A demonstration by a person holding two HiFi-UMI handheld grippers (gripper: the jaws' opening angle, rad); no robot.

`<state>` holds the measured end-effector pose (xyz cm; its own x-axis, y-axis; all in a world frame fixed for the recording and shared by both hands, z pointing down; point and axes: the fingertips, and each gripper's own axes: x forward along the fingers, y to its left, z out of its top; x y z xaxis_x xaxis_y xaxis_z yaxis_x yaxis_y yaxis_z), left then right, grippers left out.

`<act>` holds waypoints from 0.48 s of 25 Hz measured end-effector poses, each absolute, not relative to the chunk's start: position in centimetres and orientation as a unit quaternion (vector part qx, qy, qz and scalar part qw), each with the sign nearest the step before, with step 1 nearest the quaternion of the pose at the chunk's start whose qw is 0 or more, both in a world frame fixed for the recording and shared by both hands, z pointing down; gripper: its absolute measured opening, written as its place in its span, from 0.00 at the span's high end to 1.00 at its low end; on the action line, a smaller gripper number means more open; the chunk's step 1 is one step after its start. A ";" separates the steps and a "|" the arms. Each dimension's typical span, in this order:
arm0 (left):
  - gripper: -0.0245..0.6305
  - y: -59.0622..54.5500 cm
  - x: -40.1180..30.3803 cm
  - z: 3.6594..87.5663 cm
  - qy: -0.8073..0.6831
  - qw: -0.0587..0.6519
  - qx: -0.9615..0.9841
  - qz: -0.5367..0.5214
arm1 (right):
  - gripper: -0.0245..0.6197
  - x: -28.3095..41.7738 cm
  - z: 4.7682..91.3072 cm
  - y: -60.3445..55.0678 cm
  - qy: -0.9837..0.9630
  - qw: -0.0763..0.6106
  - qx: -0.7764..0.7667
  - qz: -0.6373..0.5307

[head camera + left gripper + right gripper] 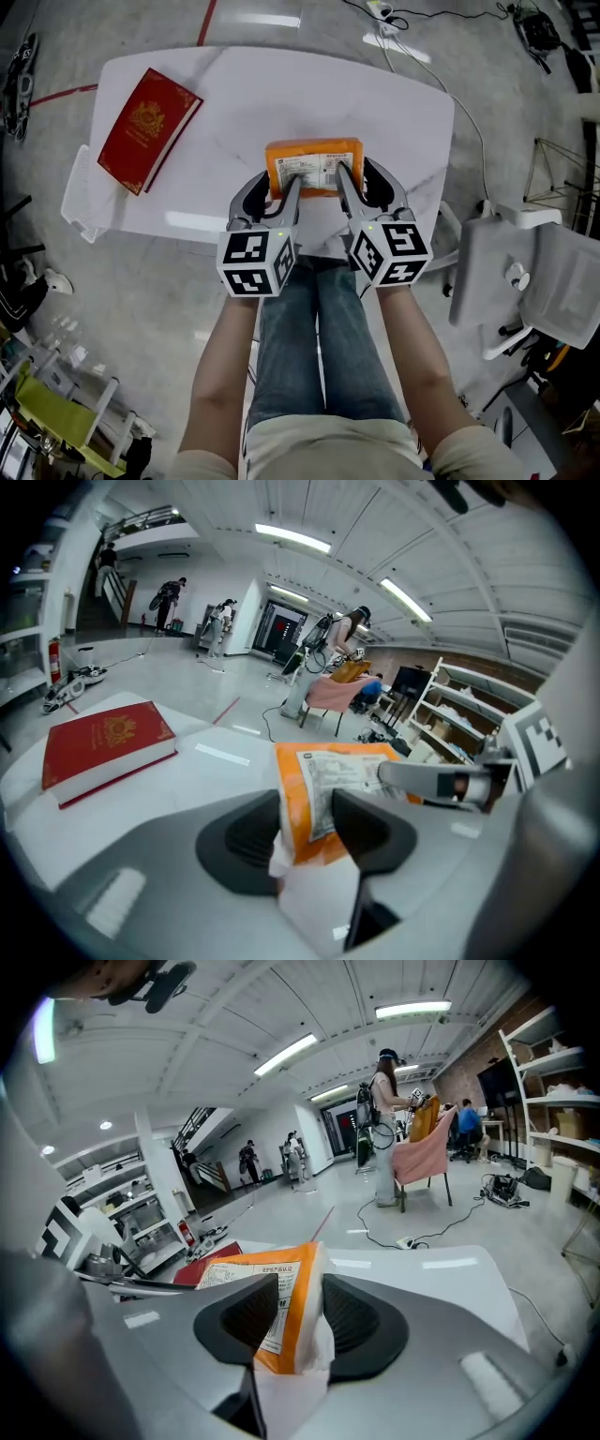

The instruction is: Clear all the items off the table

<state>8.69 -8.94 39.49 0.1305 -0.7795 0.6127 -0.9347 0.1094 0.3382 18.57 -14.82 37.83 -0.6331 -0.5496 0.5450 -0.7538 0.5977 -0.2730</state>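
Left gripper (279, 186) and right gripper (360, 181) are both clamped on the orange packet (314, 164), side by side at the centre of the head view. In the left gripper view the left gripper (305, 832) has its dark pads against the packet's (333, 778) near end, one on the printed label and one on the white crimped seam. In the right gripper view the right gripper (298, 1321) holds the packet (292, 1330) the same way, at a narrow opening and with both ribbed pads in contact.

The packet lies on the table (281, 94), close to the table's near edge, at the lower middle of the tabletop. Bare tabletop surrounds it to the left, to the right and towards the top of the frame.

The packet is a soft, flat rectangular film pouch, orange, with a white printed label. The tabletop is white with faint grey veining, glossy, and has rounded corners.

A red book (148, 128) lies at the upper left of the head view, tilted, near the table's left edge and well apart from the packet. It is a rectangular hardback with a gold emblem on the cover. It also appears at the left of the left gripper view (108, 742).

A white chair (534, 281) stands beside the table at the right of the frame. A white cable (450, 94) runs across the grey floor at the upper right.
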 end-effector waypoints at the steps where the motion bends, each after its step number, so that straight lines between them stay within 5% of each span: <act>1: 0.69 -8.7 8.6 39.4 -0.656 0.363 0.654 0.103 | 0.74 18.4 37.7 -14.8 -0.873 0.210 0.367 0.243; 12: 0.69 -5.9 8.3 37.9 -0.714 0.368 0.594 0.058 | 0.74 16.8 36.0 -13.6 -0.905 0.233 0.284 0.213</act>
